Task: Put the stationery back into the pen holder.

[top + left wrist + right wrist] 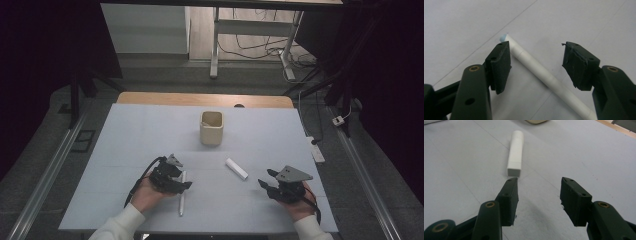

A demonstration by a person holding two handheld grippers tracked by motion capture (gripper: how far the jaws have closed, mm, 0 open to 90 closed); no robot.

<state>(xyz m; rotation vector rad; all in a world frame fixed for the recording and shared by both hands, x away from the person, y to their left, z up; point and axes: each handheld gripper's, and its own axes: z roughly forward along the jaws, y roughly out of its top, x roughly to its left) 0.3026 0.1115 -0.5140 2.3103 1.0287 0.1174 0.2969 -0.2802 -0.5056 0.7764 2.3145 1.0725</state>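
Pen (pixel 544 72), a slim white one with a pale blue tip, lay flat on the light grey sheet covering the bench (pixel 125 140), at the near left part of it. In the high view the pen (pixel 182 192) ran roughly front to back, just beside the left hand-held gripper (pixel 186 185), whose body sat over its far end. In the left gripper view the pen crossed slantwise between the two black jaws: its blue-tipped end passed close behind the left jaw, whether touching it I could not tell, and the right jaw stood clear of it. So the left hand-held gripper (pixel 536 66) was spread, with the pen in the gap but not pinched.

The right hand-held gripper (pixel 264 184) was held low over the near right part of the bench, well apart from the pen. Its jaws were spread too, with bare sheet between them in the right gripper view (pixel 539 195). Just beyond its left jaw lay a short white cap-like tube (pixel 515 152), squared at its near end and rounded at the far one; in the high view this tube (pixel 236 168) lay slantwise between the two hands.

A cream cup (pixel 211 127) stood upright farther back, near the middle of the bench, apart from everything else
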